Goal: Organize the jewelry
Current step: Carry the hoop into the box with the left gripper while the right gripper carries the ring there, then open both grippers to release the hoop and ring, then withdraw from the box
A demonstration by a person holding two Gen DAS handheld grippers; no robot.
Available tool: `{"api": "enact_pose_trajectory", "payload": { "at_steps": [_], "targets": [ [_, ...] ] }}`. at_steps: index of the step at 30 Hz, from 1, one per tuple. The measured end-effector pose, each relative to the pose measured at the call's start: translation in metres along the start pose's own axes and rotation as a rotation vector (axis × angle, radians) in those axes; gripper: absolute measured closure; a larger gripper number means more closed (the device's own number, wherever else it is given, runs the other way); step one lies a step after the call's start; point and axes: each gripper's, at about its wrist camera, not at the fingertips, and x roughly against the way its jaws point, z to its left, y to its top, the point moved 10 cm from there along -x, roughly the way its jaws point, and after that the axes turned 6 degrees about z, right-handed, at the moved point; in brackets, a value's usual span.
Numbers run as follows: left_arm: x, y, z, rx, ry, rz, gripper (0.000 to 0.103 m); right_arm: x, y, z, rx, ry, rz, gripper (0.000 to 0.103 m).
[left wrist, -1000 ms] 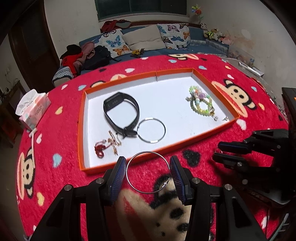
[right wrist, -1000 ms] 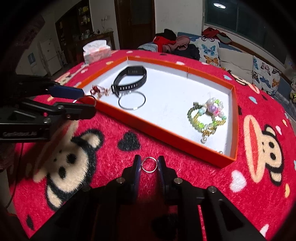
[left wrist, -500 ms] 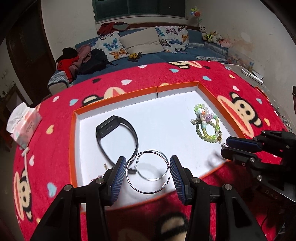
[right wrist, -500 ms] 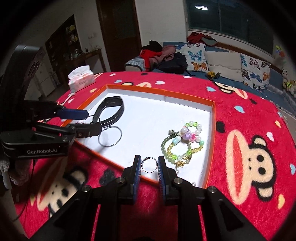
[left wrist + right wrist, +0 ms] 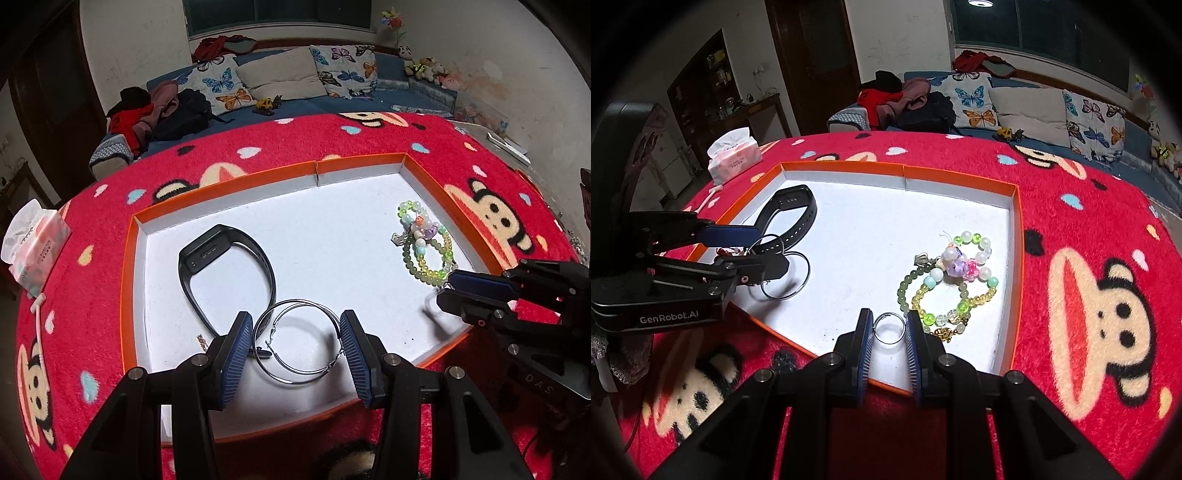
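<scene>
- A red plush monkey-print blanket [image 5: 295,147] is covering the work surface in a living room, with a blue sofa carrying butterfly-print cushions [image 5: 218,83] behind it.
- A shallow orange-rimmed tray with a white floor [image 5: 354,166] is lying on the blanket, holding a black rubber fitness band [image 5: 225,266], a cluster of green, yellow and pastel beaded bracelets [image 5: 947,282] and a thin silver hoop earring lying flat [image 5: 803,275].
- The left gripper [image 5: 295,341] is clamping a matching large thin silver wire hoop [image 5: 301,373] across its width, over the tray's near side and just above the flat one.
- The right gripper [image 5: 889,328] is pinching a small plain silver ring [image 5: 889,328] between its blue ribbed pads [image 5: 866,343], over the tray's near edge beside the beads.
- Both pieces are looking very light; the wire hoop is probably springy and easy to bend, so holding it at opposite rims with light pressure seems best.
- The ring is looking stiff, smooth and slippery, so a squeeze across its outer band should be suiting it.
</scene>
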Motion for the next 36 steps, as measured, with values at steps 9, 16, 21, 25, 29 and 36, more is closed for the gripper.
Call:
{"api": "enact_pose_trajectory", "payload": {
  "at_steps": [9,16,21,25,29,36],
  "targets": [
    [0.0,0.001,-0.001,-0.002,-0.001,-0.004,0.049,-0.004,0.0,0.002,0.004,-0.001,0.014,0.08],
    [0.009,-0.001,-0.001,-0.002,-0.004,-0.018,0.047,-0.001,0.0,0.003,0.004,-0.009,0.001,0.066],
    [0.021,-0.004,0.001,0.001,0.002,-0.039,0.041,0.005,0.0,0.004,0.009,-0.017,-0.013,0.058],
    [0.033,-0.009,0.002,0.006,0.002,-0.06,0.037,0.011,-0.002,0.007,0.009,-0.02,-0.026,0.053],
    [0.046,-0.016,0.004,0.01,0.007,-0.08,0.033,0.016,-0.005,0.01,0.003,-0.021,-0.034,0.052],
    [0.063,-0.03,0.009,0.029,0.0,-0.101,0.032,0.022,-0.011,0.014,-0.012,-0.022,-0.037,0.052]
  ]
}}
